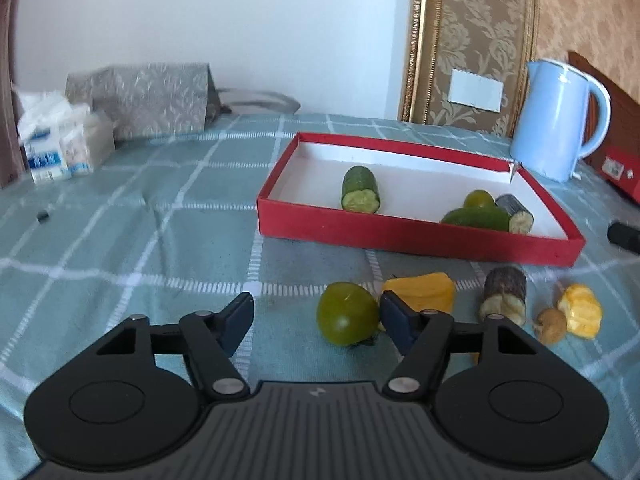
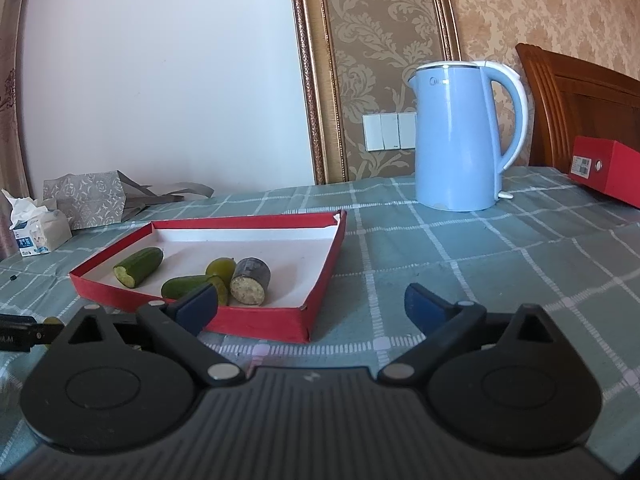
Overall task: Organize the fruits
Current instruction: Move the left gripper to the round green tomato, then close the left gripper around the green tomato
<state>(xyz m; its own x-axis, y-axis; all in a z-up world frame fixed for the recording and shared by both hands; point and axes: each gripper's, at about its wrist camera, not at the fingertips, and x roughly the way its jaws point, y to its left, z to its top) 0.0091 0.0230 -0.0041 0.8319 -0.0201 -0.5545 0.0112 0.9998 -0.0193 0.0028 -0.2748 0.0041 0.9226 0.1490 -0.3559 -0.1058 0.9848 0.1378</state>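
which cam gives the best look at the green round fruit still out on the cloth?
Left wrist. The green round fruit sits whole and close on the cloth, between the left gripper fingers, against the right finger. In the right wrist view that spot is hidden behind the right gripper; a green sliver at left may be it.

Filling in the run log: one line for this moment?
left hand-held gripper: open by round green fruit | right hand-held gripper: open, empty | red cardboard tray: four pieces
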